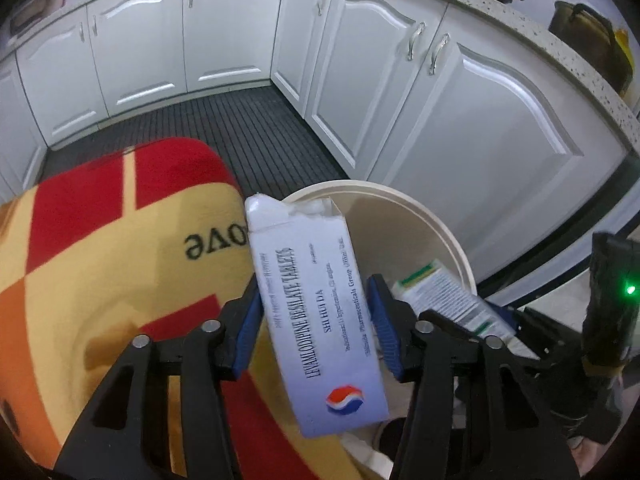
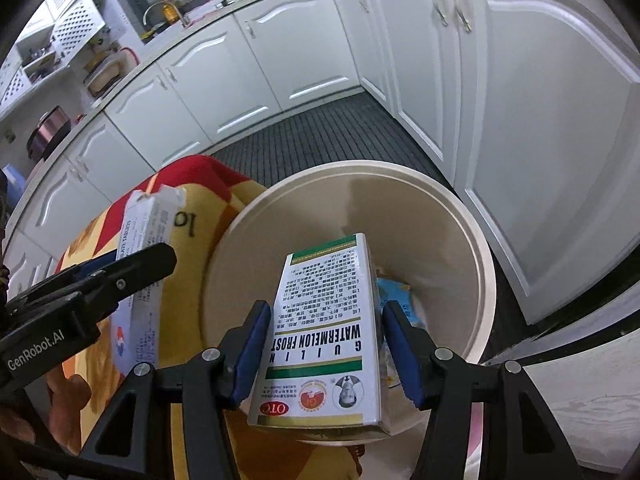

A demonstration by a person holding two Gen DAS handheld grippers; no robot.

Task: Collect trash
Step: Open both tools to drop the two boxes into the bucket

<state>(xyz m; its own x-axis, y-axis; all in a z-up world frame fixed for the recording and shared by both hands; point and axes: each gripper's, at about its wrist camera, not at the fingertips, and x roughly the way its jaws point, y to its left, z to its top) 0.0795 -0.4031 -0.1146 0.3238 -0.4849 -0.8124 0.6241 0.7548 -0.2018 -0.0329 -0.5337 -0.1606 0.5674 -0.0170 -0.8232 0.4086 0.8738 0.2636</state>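
A white tablet box [image 1: 320, 312] stands tilted between the blue pads of my left gripper [image 1: 315, 284]. Thin gaps show on both sides, so the pads do not press it; it hangs over the near rim of a cream round bin [image 1: 440, 220]. My right gripper [image 2: 326, 308] is shut on a white and green medicine box [image 2: 328, 328] held over the open bin [image 2: 480, 264]. In the right wrist view the left gripper [image 2: 100, 280] and its tablet box [image 2: 138, 240] sit to the left of the bin. A blue packet [image 2: 400, 296] lies inside the bin.
A red, yellow and orange blanket [image 1: 120, 260] covers a surface just left of the bin. White cabinet doors [image 1: 480, 120] run along the back and right. A dark ribbed mat [image 1: 248, 132] covers the floor behind. Pots [image 1: 592, 40] stand on the speckled counter.
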